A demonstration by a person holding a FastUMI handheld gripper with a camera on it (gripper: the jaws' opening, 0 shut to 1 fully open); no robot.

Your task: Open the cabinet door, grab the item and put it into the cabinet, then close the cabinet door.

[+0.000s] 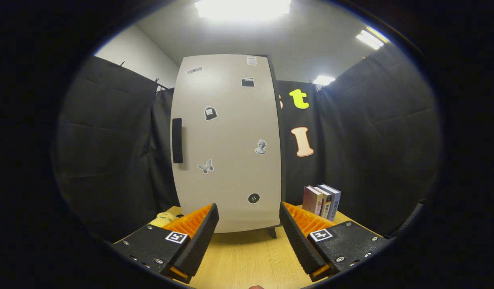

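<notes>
— On the desk [247, 257], straight ahead of me, what stands there?

— The cabinet [226, 144], set toward the far edge. Its door is closed flat, so nothing of the task is done yet. From my gripper view the dark handle [177, 140] runs upright along the door's left edge, well beyond my fingers; I judge the hinges are on the right, so that left edge is the side that will swing out.

— And your gripper [249, 237]?

— Released. My jaws stand wide apart with bare desk between them, holding nothing. I take it I'm held back and square to the door to line up on the handle first.

— Where's the item?

— I think it is the yellow soft thing [163, 219] at the desk's left side, just beyond my left finger [198, 237] and near the cabinet's lower left corner. My finger covers most of it, so I cannot say what it is.

— Anything else?

— A few books [321, 200] stand upright near the far right corner, beside the cabinet and beyond my right finger [297, 237]. They might be the item instead; I cannot tell. The cabinet's inside is hidden behind the door, and its feet are mostly cut off from me, one short leg showing at the lower right.
</notes>
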